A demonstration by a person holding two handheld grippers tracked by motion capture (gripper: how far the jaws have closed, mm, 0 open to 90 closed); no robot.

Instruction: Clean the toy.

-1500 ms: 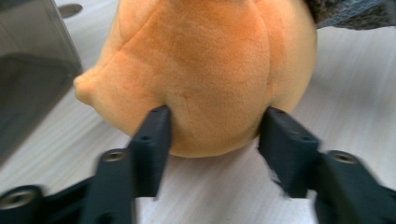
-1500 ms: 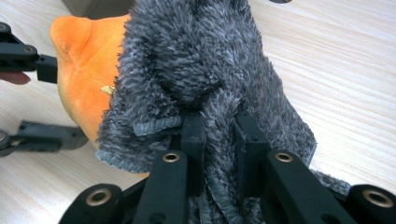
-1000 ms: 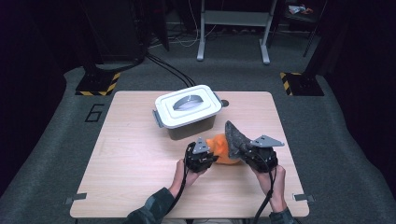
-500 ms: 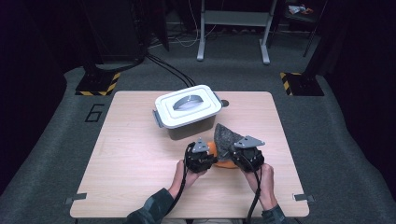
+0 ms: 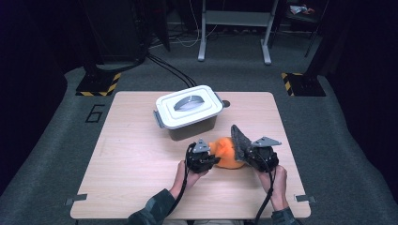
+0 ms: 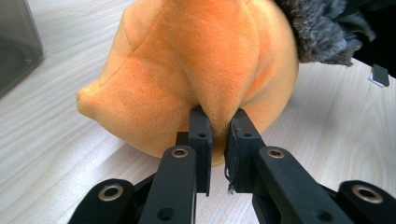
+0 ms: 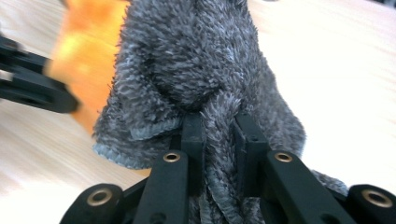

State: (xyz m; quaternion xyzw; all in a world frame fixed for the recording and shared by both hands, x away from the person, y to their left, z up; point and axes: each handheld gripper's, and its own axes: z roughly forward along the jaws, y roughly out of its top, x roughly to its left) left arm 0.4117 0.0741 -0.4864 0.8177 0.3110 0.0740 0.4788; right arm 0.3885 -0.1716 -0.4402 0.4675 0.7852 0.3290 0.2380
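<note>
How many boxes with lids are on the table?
1. The white-lidded box sits toward the far side of the table, behind the orange plush toy and the two grippers. Nothing seems to hide another.

Wooden table (image 5: 141, 164) on grey carpet (image 5: 328, 122), dark room.

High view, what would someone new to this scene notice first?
The orange plush toy near the front of the wooden table, pinched from both sides: the left gripper is shut on its orange fabric, and the right gripper is shut on a grey fuzzy cloth standing up against the toy. Behind them sits a lidded white container.
</note>
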